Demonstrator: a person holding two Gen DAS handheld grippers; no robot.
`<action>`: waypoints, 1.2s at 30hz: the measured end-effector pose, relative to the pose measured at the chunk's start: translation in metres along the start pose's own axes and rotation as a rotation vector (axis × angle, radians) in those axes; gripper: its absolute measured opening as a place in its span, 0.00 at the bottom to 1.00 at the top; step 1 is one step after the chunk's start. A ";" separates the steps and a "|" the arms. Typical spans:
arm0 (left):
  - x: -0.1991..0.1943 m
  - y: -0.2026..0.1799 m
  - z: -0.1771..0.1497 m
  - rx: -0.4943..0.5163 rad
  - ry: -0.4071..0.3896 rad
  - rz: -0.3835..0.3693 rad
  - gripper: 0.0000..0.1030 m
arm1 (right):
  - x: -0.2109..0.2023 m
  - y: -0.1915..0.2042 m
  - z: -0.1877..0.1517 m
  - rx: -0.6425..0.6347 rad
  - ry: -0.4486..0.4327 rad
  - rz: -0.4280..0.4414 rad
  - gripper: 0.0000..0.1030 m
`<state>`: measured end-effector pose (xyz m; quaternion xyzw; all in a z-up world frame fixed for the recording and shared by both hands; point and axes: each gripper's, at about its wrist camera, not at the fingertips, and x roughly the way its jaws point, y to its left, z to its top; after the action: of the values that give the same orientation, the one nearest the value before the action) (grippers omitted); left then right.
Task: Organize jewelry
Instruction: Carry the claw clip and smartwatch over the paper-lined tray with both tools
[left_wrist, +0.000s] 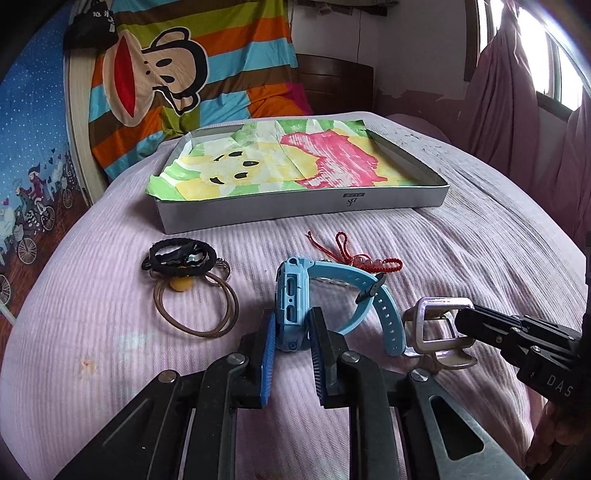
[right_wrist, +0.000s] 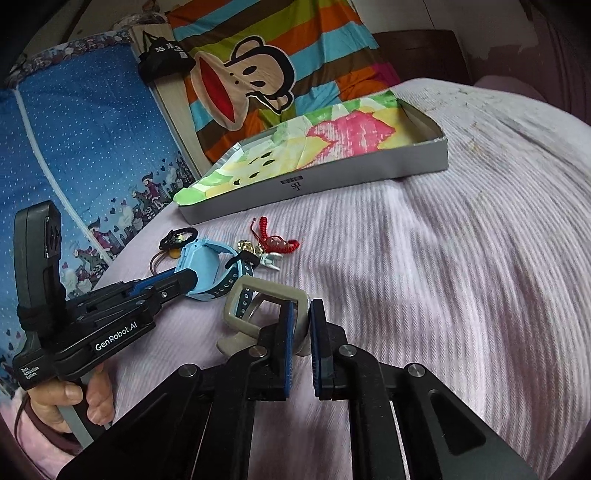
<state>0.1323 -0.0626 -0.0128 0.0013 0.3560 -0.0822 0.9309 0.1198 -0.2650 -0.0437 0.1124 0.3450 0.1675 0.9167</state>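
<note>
Pale lilac ribbed bedding covers the bed (left_wrist: 461, 229) in front of me, with a striped monkey-print cloth (left_wrist: 192, 74) hanging at the far end. My left tongs (left_wrist: 293, 354) are clamped on the case of a light-blue watch (left_wrist: 291, 299), which stands on its edge on the bed; its perforated strap curls round to the right and is buckled with a dark clasp. My right tongs (right_wrist: 301, 332) stand a little apart around the near side of a grey rectangular frame-shaped piece (right_wrist: 266, 295) lying just right of the watch; I cannot tell whether the pads press on it. To the left of the watch lie black hair ties (left_wrist: 177, 254) and thin brown elastic loops with an amber bead (left_wrist: 199, 306), all touching. Just beyond the watch sits a red knotted cord bracelet (left_wrist: 354, 258) with pink beads. Farther away rests a shallow grey box (left_wrist: 303, 206), lined with a crumpled sheet painted green, yellow and pink.
</note>
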 end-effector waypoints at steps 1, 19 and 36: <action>-0.002 0.000 -0.001 -0.004 -0.006 0.004 0.16 | -0.002 0.004 0.000 -0.025 -0.012 -0.009 0.07; -0.020 0.003 0.007 -0.038 -0.088 0.027 0.16 | -0.050 0.014 0.016 -0.114 -0.240 -0.042 0.05; -0.003 0.033 0.081 -0.189 -0.168 0.097 0.16 | -0.006 0.007 0.095 -0.028 -0.357 0.106 0.04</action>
<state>0.1889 -0.0345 0.0474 -0.0763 0.2825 -0.0030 0.9562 0.1772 -0.2701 0.0319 0.1456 0.1683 0.1977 0.9547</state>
